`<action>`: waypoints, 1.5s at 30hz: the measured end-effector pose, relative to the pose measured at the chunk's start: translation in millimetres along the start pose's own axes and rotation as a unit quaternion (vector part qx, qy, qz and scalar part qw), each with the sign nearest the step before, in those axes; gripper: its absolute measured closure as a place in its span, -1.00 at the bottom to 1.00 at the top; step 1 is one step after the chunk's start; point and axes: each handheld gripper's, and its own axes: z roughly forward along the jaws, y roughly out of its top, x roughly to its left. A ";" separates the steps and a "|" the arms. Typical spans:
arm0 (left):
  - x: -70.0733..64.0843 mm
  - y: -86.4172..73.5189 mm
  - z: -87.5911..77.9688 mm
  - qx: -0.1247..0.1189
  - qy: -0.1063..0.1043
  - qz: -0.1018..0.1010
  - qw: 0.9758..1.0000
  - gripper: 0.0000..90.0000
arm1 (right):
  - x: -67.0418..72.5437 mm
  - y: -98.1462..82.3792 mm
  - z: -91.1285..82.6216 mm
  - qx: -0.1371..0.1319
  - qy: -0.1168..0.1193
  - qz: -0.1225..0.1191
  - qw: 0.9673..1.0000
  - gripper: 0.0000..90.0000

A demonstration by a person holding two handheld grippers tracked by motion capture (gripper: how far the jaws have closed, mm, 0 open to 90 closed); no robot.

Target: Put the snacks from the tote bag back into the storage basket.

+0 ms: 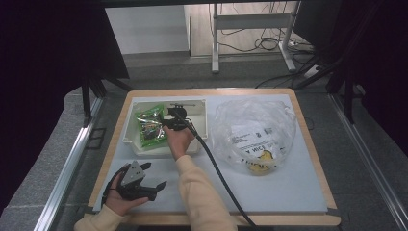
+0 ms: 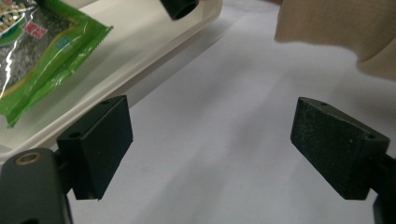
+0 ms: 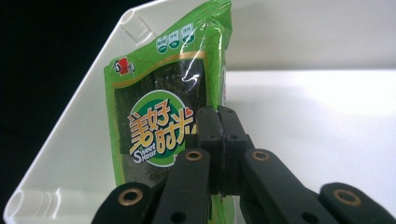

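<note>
- Green seaweed snack packet (image 3: 168,116) lay inside the white plastic tray (image 1: 129,126), on the tray's left half in the high view; it leaned against the tray's left wall.
- Right claw (image 3: 221,140) was pressed together, pads meeting, clamped on the packet's right edge as seen in the right gripper view. Film visible just below the pads.
- Right half of the tray floor was bare white; far wall stood upright behind the packet.
- Clear plastic bag (image 1: 255,132) sat to the right of the tray, just beside it, crumpled, with a printed paper and something yellow inside. It did not touch the packet.
- Right hand (image 1: 179,139) reached over the tray's near rim, forearm in a cream sleeve (image 1: 199,192) running diagonally from the desk's near edge. Black cable (image 1: 219,173) trailed back from the claw along the sleeve, between tray and bag.
- Left claw (image 1: 156,175) rested low on the white desk (image 1: 288,187) near its front-left corner, held in the left hand (image 1: 118,199), palm up. Jaws stood well apart with nothing between them, pointing toward the tray's near wall and the sleeve.
- Open desk surface lay in front of the bag and to the right of the sleeve. Wooden rim bounded the white top on all sides.
</note>
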 end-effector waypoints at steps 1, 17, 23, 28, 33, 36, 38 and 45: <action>0.0 -0.1 0.1 0.000 -0.001 0.000 1.000 -0.72 | 0.7 -0.9 1.2 0.003 -0.002 0.001 1.000 0.99; -1.0 0.1 0.3 0.002 0.001 0.004 1.000 -0.72 | -1.7 0.1 -6.7 0.012 -0.026 -0.033 0.999 0.28; -0.7 0.0 0.1 0.002 0.003 0.004 1.000 -0.72 | -1.6 3.8 -18.0 0.007 -0.010 -0.049 0.999 0.15; -1.0 -0.1 0.8 0.001 0.004 0.002 1.000 -0.72 | 0.9 5.6 -27.9 0.011 0.006 -0.069 0.998 -0.01; 0.2 0.0 -1.4 -0.003 0.013 0.002 1.000 -0.72 | 8.6 5.3 -41.3 0.028 0.014 -0.123 0.992 -0.08; 0.4 -0.3 -0.9 0.000 0.012 0.003 1.000 -0.72 | 13.5 5.5 -54.8 0.027 0.016 -0.152 0.988 -0.10; 0.3 -0.4 -0.3 0.001 0.013 0.004 1.000 -0.71 | 15.5 5.9 -65.7 0.023 0.021 -0.169 0.985 -0.11; -0.3 -1.1 1.9 0.007 0.017 0.005 1.000 -0.72 | 11.7 7.1 -101.3 0.012 0.023 -0.202 0.979 -0.12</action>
